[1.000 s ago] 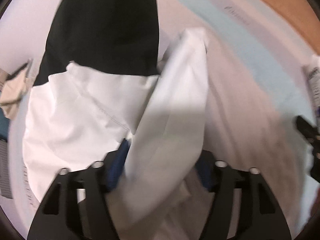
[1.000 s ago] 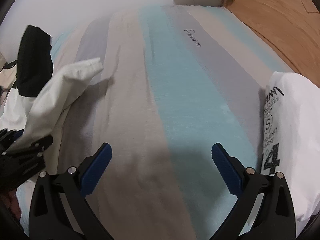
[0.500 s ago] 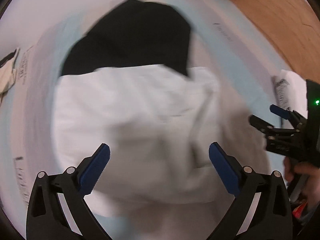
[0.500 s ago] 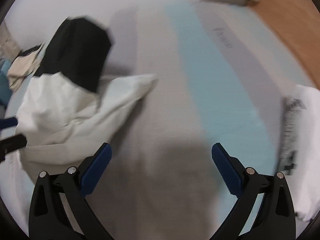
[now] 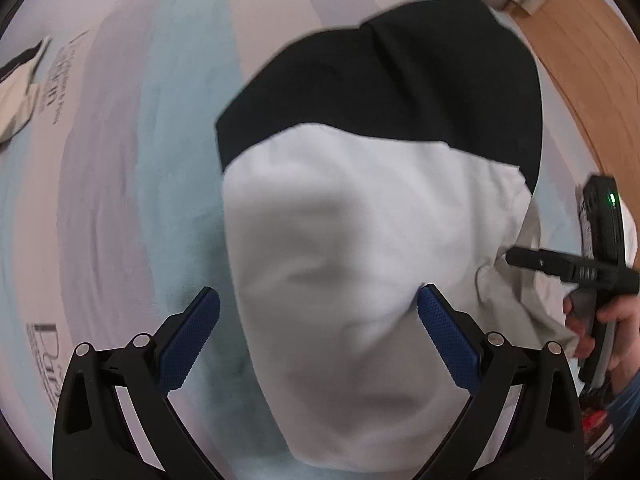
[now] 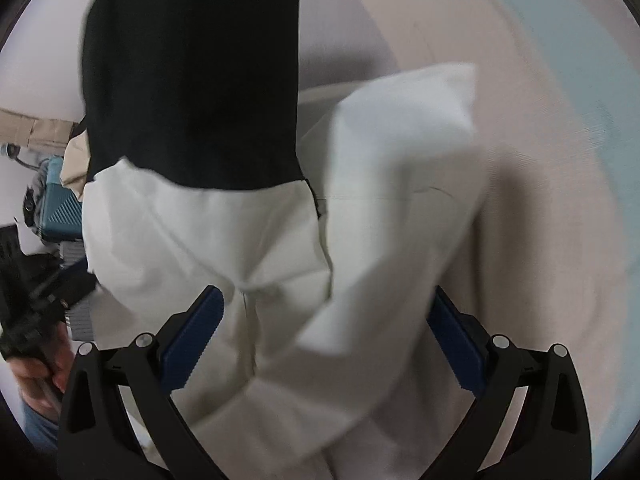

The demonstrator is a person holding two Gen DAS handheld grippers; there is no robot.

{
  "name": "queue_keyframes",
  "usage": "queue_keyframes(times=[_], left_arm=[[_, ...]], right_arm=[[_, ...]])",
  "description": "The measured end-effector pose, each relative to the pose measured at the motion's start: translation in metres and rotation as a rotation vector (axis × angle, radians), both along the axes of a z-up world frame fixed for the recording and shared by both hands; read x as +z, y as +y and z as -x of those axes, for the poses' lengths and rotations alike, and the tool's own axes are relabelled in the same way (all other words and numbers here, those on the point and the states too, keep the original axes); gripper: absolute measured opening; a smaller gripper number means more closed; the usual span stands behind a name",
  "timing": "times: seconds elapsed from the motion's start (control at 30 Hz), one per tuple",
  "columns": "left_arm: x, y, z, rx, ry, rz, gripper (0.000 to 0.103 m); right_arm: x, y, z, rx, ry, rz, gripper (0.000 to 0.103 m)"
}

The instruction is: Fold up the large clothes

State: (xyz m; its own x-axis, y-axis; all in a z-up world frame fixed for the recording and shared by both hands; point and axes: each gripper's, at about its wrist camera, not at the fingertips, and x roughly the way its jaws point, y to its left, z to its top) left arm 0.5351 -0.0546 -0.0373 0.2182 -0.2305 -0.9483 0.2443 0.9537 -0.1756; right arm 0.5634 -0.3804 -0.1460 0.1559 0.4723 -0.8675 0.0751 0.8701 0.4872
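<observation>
The left gripper (image 5: 318, 300) has just spread wide, holding nothing, above the white-and-black cotton garment (image 5: 360, 220) lying mid-frame on the striped bed (image 5: 120, 200). The right gripper (image 6: 324, 310) also stands apart, seemingly untouched by the blurred cloth.

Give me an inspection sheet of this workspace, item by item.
Surface: striped bedspread, pale blue, grey and beige bands.
Job's things: black-and-white garment lying on it, one sleeve folded over.
Clutter: beige cloth at the bed's edge; teal box.
Grippers: left gripper open above the garment; right gripper open, fabric between the jaws.
Cables: nothing seen.
Surroundings: wooden floor, curtain hem.
</observation>
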Motion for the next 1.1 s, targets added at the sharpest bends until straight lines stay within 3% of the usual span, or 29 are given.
queue_keyframes(times=[0.2,0.4,0.6,0.67,0.8,0.9,1.0,1.1], left_arm=[[-0.027,0.000,-0.018,-0.010,0.055,0.014,0.098],[-0.039,0.012,-0.034,-0.031,0.090,0.076,0.098],[-0.039,0.020,-0.034,-0.059,0.048,0.051,0.098],[-0.046,0.021,-0.037,-0.058,0.051,0.054,0.098],[-0.066,0.028,-0.039,-0.023,0.100,0.108,0.098],[-0.074,0.032,-0.040,-0.005,0.129,0.171,0.098],[-0.077,0.028,-0.037,-0.024,0.126,0.178,0.098],[-0.075,0.023,-0.035,-0.022,0.107,0.163,0.097]], right_arm=[[-0.014,0.020,-0.009,0.005,0.038,-0.026,0.096],[0.003,0.043,-0.001,0.071,-0.012,-0.078,0.096],[0.006,0.091,-0.010,0.211,-0.028,0.002,0.096],[-0.007,0.104,-0.018,0.248,-0.016,0.053,0.097],[-0.037,0.103,-0.027,0.231,0.033,0.020,0.098],[-0.040,0.102,-0.025,0.240,0.034,0.012,0.098],[-0.041,0.102,-0.023,0.239,0.033,0.008,0.097],[-0.038,0.098,-0.022,0.241,0.039,0.007,0.090]])
